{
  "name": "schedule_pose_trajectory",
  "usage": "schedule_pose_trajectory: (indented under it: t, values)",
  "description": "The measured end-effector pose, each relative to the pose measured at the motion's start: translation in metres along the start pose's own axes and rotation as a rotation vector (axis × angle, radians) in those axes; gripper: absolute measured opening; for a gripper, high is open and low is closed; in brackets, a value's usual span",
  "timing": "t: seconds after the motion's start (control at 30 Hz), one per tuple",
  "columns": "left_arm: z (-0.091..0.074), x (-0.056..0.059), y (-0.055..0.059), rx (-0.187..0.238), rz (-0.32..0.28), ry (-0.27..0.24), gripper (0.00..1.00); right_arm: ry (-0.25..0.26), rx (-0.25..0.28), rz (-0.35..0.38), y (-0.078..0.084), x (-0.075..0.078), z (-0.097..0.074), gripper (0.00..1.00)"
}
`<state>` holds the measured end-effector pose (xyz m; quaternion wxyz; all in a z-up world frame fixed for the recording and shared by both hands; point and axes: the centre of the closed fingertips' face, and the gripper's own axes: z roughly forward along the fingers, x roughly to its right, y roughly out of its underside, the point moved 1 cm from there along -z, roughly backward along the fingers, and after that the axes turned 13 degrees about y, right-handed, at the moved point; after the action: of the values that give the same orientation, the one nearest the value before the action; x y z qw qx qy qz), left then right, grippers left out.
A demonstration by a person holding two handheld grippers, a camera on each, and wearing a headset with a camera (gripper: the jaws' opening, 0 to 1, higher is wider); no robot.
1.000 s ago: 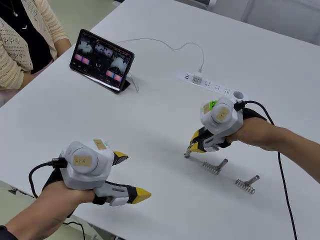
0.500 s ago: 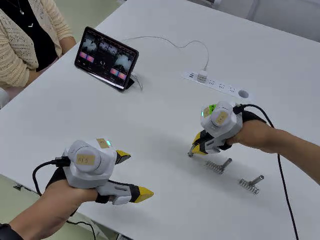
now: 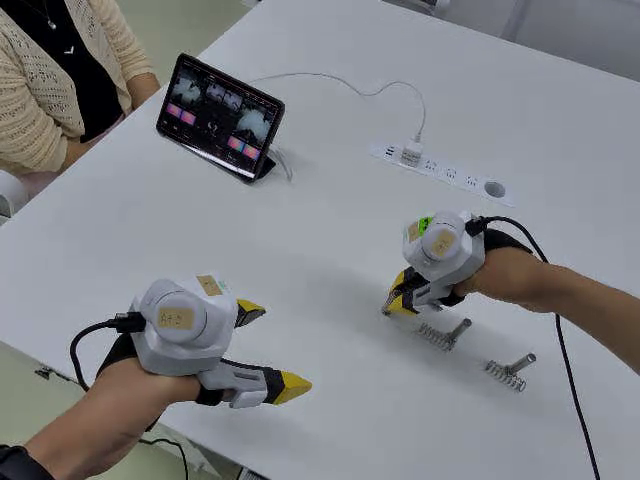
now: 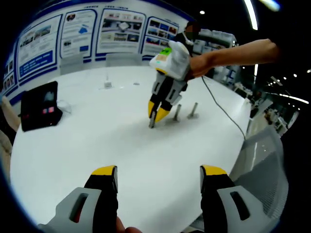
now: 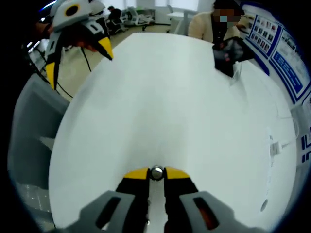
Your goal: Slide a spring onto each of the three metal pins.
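Head view counts three metal pins. Two rest on the white table at lower right, near each other but apart: the left pin wears one spring and the right pin wears another spring. The third pin is pinched in the right gripper, right of centre, its yellow tips pressed together on the pin down at the tabletop. That gripper and its hand cover most of the pin, so whether it carries a spring is hard to say.

One left gripper sits at lower left, its jaws spread wide with nothing between them, well apart from the pins.

Around them are one tablet propped up at upper left, one power strip at upper right, and one white cable curving between the two. A person in a cream knit cardigan sits at the upper left corner.
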<state>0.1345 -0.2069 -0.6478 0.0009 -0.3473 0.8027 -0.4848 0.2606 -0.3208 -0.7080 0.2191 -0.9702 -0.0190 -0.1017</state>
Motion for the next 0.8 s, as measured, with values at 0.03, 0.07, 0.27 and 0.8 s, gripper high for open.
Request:
schedule_pose_trajectory:
  t: [0.03,0.07,0.27,0.8]
  values:
    - [0.0,0.0,0.0,0.0,0.0,0.0,0.7,0.0,0.0,0.002,0.0,0.0,0.0,0.13]
    - [0.0,0.0,0.0,0.001,-0.001,0.001,0.7,0.0,-0.001,0.003,0.0,0.0,0.0,0.13]
    - [0.001,0.002,-0.001,0.005,0.002,0.005,0.7,0.006,-0.014,0.008,0.004,0.0,-0.003,0.23]
    - [0.003,0.01,-0.011,0.016,0.026,0.013,0.71,0.082,0.071,0.243,0.007,0.004,-0.034,0.44]
